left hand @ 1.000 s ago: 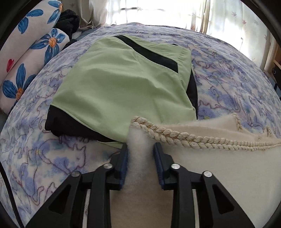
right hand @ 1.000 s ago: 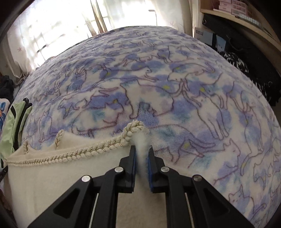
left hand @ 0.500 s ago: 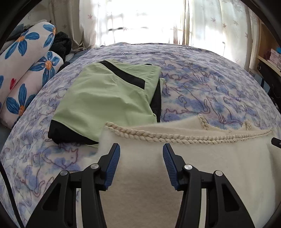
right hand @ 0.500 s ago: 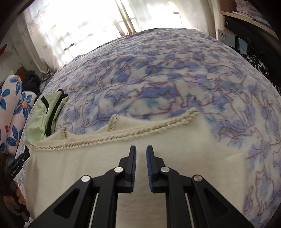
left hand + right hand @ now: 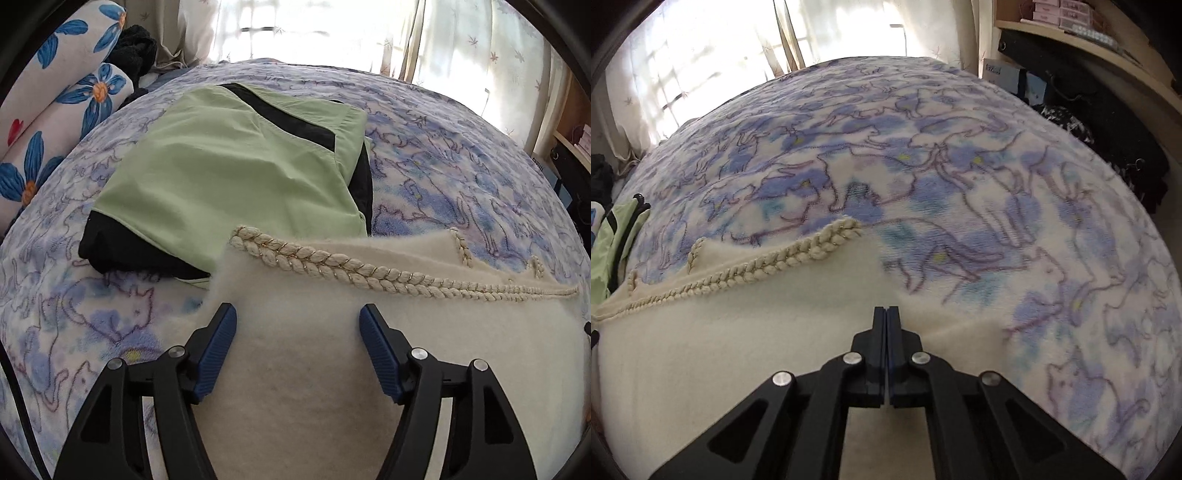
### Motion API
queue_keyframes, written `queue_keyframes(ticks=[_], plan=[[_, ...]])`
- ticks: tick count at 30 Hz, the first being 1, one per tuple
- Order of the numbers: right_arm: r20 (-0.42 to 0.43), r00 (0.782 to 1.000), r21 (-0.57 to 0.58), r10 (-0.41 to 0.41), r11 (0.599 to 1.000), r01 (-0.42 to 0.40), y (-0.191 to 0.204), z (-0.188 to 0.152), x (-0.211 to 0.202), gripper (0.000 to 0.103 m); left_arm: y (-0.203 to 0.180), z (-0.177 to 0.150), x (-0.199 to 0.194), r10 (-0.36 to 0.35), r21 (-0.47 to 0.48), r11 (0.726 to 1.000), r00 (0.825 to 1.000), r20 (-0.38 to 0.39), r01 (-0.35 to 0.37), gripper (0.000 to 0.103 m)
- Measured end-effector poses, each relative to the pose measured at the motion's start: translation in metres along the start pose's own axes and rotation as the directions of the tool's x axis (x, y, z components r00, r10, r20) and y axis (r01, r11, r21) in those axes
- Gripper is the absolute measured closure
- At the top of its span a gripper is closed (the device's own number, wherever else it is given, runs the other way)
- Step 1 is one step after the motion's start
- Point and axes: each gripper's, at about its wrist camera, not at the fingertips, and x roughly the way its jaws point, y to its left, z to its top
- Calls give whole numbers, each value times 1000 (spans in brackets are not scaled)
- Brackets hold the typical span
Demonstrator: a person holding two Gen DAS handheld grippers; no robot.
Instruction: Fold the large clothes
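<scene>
A cream fleece garment (image 5: 314,354) with a braided rope trim (image 5: 332,264) lies flat on the bed. My left gripper (image 5: 297,314) is open wide and empty, hovering over the garment's left part. In the right wrist view the same cream garment (image 5: 738,339) spreads below, its braided trim (image 5: 783,258) running to the left. My right gripper (image 5: 886,314) is shut with nothing between its pads, over the garment's right part.
A folded green and black garment (image 5: 229,173) lies just beyond the cream one; its edge shows in the right wrist view (image 5: 617,236). Flowered pillows (image 5: 55,110) lie at the left. The bed has a blue cat-print blanket (image 5: 960,184). Shelves (image 5: 1089,44) stand at the right.
Both grippers let go of the cream garment's corners and pulled back. The left opened wide; the right opened slightly, then shut empty. The garment now lies flat.
</scene>
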Motion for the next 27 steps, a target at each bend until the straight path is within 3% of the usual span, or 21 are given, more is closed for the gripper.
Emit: queue_keyframes(ticks=[3, 7, 10, 14, 18, 21, 23, 25, 27], plan=[[12, 994, 22, 105, 994, -105, 0, -9, -27, 97, -3, -6, -22, 24, 29, 999, 1000, 7, -24, 35], [23, 974, -19, 227, 974, -227, 28, -36, -67, 97, -23, -34, -68, 25, 111, 993, 999, 35, -29, 34], [-7, 954, -76, 300, 951, -300, 63, -68, -89, 97, -33, -66, -102, -20, 124, 992, 999, 51, 13, 27], [-73, 914, -118, 398, 907, -404, 99, -113, -100, 97, -43, -116, -125, -71, 108, 992, 997, 40, 66, 26], [-70, 936, -212, 345, 911, -352, 110, -148, -99, 97, -41, -158, -121, 9, 99, 995, 1000, 17, -11, 26], [-32, 960, -235, 277, 932, -277, 86, -156, -102, 100, -19, -177, -119, 82, 92, 992, 996, 27, -85, 26], [1, 985, -235, 172, 958, -167, 60, -157, -99, 100, -4, -179, -122, 73, 66, 995, 997, 27, -75, 26], [20, 996, -196, 88, 977, -83, 26, -158, -95, 100, 8, -178, -125, 51, 41, 998, 998, 21, -51, 26], [6, 996, -129, 86, 988, -84, -4, -159, -94, 103, 12, -177, -126, 32, 33, 999, 999, 16, -32, 26]])
